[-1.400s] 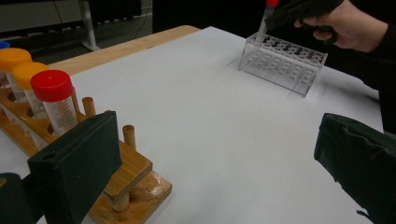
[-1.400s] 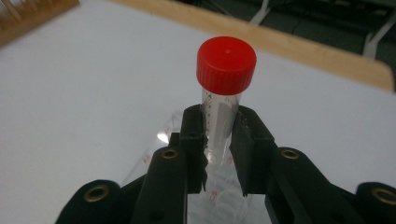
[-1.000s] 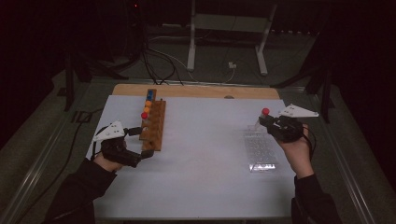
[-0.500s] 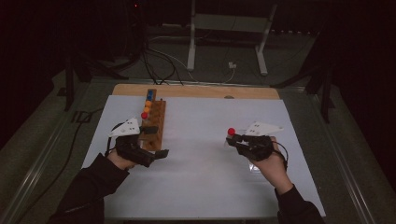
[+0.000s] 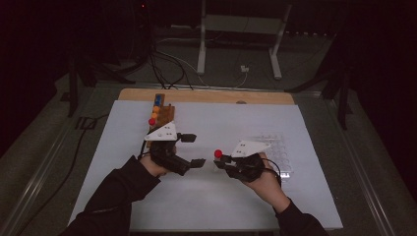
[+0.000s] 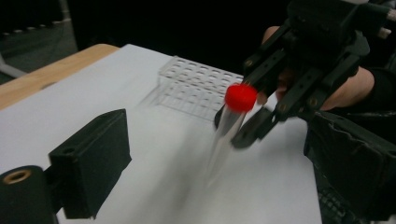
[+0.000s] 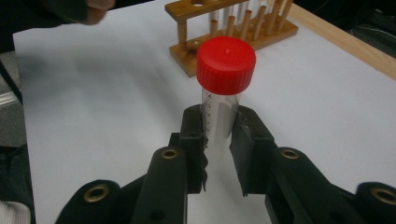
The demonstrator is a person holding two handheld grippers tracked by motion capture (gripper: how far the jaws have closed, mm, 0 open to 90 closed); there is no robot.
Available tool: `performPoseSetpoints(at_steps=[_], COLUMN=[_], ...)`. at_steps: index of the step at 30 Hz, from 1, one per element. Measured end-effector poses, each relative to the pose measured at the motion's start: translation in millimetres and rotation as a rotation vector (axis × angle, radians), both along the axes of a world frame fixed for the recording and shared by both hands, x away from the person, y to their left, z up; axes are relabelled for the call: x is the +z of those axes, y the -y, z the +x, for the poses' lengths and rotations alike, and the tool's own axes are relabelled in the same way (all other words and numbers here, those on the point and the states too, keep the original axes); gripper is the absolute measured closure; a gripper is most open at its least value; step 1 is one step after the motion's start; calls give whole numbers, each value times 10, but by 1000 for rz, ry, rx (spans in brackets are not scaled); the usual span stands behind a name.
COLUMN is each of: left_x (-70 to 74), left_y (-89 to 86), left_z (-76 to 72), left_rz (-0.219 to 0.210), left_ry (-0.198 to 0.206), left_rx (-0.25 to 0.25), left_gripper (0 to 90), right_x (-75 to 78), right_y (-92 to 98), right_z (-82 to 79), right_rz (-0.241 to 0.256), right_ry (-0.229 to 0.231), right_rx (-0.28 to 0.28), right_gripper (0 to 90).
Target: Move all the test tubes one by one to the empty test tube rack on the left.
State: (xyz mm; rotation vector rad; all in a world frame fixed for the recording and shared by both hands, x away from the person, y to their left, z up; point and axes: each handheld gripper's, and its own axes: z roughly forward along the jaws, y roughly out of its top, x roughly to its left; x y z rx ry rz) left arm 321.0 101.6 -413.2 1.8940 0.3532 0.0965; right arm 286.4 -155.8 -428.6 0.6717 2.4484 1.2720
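Right tool [image 5: 220, 160] is nearing left tool [image 5: 196, 150], both moving centreward.
Right is gripping red-capped tube [image 7: 223, 88]; left is gaping empty.

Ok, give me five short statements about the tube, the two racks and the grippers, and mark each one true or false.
1. The right gripper is shut on a clear tube with a red cap. True.
2. The left gripper also holds a tube. False: its jaws stand open with nothing between them.
3. The wooden rack stands at the far left of the white sheet. True.
4. The held tube sits in the clear plastic rack. False: it is held in the air, left of that rack.
5. The held tube's cap is blue. False: it is red.
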Motion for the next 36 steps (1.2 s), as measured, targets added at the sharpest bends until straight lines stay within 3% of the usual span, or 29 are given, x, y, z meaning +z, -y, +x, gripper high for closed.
performPoseSetpoints(at_steps=[7, 18, 24, 28, 36], left_x=[-73, -101, -66, -5, 177], left_y=[211, 336, 332, 285, 87], left_z=[23, 20, 25, 41, 99], left_rz=[11, 20, 23, 14, 10], left_ry=[8, 35, 56, 79, 106], left_rx=[-30, -68, -68, -47, 11], left_gripper=[321, 692, 715, 716, 717], right_x=[-24, -27, -14, -8, 72], right_y=[-31, -36, -25, 0, 101], right_z=[-16, -11, -5, -5, -55], right_rz=[-1, 4, 23, 57, 114], right_ry=[-7, -12, -13, -23, 26], right_rx=[13, 3, -3, -10, -59], right_gripper=[748, 748, 736, 566, 273])
